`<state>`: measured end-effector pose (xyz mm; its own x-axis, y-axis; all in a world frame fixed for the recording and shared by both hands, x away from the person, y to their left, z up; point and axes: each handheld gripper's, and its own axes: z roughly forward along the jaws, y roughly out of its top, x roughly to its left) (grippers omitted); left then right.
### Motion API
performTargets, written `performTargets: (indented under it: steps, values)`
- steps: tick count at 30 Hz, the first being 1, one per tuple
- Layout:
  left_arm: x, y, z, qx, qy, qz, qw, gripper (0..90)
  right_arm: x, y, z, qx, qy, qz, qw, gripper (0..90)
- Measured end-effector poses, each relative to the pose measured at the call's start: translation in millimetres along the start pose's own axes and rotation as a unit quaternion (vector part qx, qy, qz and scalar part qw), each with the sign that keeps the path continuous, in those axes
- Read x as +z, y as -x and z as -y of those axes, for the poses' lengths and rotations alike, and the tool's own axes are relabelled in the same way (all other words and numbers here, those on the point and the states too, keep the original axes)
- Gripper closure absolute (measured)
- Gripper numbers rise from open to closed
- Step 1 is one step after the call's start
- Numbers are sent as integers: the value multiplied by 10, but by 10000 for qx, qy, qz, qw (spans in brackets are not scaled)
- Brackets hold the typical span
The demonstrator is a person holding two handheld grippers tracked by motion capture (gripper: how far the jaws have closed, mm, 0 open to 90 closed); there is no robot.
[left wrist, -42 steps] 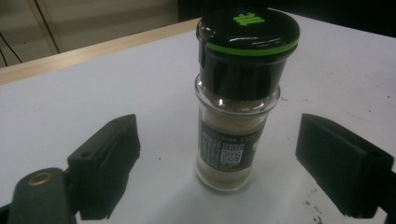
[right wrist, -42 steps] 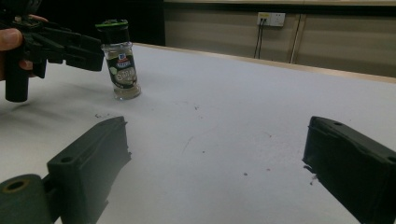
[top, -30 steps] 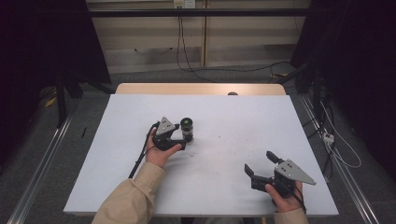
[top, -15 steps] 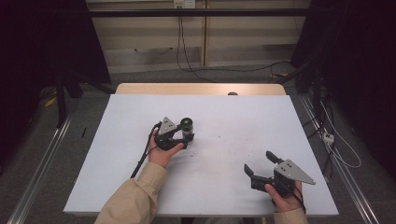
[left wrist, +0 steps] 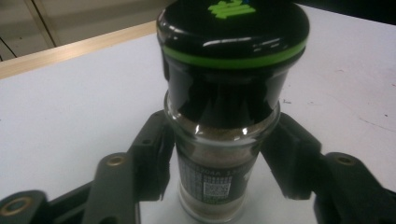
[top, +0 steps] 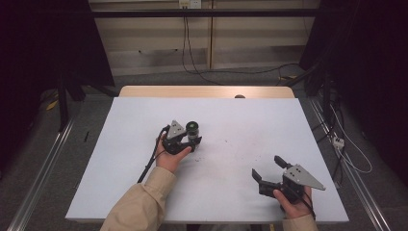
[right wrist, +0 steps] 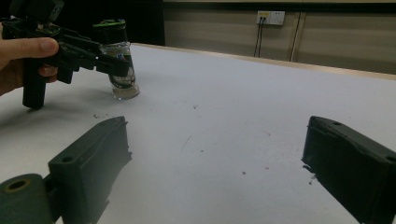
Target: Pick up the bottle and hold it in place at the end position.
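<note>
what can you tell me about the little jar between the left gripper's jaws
The jar is small, of clear glass, with brownish powder inside, a dark label with a square code, and a wide black lid ringed in green with a green mark on top. It stands upright on the white table, left of centre. The left gripper has its jaws closed on its body.

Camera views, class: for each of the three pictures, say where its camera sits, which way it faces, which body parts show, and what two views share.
High view: above the person's side, facing forward and down on the white table; forearms, hands, both tongs.
Left gripper view: on the left tongs, facing the spice jar between its jaws.
Right gripper view: on the right tongs, facing across the table; a hand shows.
Shared: the jar shows in both gripper views.
</note>
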<state>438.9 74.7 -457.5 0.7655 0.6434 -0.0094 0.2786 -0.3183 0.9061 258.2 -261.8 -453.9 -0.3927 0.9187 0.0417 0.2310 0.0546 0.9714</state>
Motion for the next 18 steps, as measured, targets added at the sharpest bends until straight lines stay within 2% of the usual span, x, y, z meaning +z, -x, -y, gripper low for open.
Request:
performTargets:
  steps: [3, 10, 15, 18]
  values:
    - [10, 2, -3, 59, -4, -66, 10000, 526, -4, 3, 2, -13, 3, 0, 10000, 64]
    - [14, -6, -6, 197, 43, 57, 9998, 531, -7, 6, 1, -3, 11, 13, 10000, 65]
    - [12, -11, -9, 285, 48, 59, 9996, 532, -4, 2, 0, -5, 14, 5, 10000, 65]
    - [15, -15, -14, 258, 45, 101, 9996, 532, -5, 3, 0, -2, 12, 8, 10000, 65]
